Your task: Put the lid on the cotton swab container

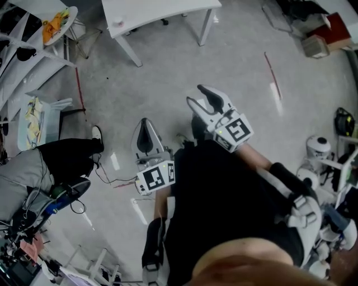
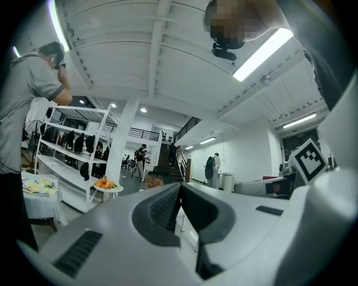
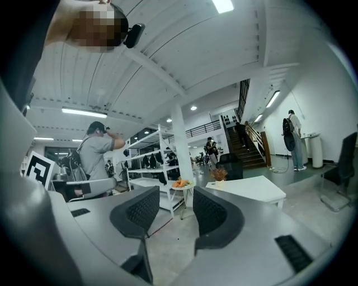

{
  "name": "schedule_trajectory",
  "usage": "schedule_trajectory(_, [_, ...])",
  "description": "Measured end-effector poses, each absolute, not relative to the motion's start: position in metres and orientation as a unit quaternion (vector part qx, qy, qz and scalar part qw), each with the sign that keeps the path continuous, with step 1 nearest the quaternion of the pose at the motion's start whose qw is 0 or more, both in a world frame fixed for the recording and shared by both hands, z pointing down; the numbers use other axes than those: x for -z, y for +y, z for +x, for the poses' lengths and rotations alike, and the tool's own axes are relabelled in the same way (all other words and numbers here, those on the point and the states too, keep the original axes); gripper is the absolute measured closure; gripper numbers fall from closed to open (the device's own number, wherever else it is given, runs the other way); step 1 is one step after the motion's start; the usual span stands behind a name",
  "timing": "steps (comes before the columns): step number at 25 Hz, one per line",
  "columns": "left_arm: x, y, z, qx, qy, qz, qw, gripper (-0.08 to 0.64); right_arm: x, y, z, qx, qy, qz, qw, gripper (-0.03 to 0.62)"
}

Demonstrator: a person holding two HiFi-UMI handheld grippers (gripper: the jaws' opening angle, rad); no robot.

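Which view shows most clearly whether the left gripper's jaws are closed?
The left gripper view: the left gripper is seen head-on, jaws shut, empty. The head view shows it from above; the right gripper view, only its side.

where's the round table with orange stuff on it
Top left of the head view: the small round white table stands beside the white shelving rack.

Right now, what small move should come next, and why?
Probably turn both toward the white table: no container or lid shows anywhere, the left gripper is shut on nothing, and the right gripper has its jaws open and empty.
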State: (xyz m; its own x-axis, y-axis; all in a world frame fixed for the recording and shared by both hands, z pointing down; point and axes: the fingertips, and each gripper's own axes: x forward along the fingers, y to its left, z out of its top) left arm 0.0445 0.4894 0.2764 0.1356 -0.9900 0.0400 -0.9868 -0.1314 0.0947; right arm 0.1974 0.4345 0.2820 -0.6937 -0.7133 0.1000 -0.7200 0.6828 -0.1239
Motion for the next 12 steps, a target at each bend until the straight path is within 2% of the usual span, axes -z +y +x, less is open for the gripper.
schedule_trajectory(12, [-0.284, 0.394, 0.021, 0.010, -0.659, 0.750, 0.052, 0.554, -0.282, 0.338, 0.154, -0.092, -0.929, 0.358, 0.015, 0.417])
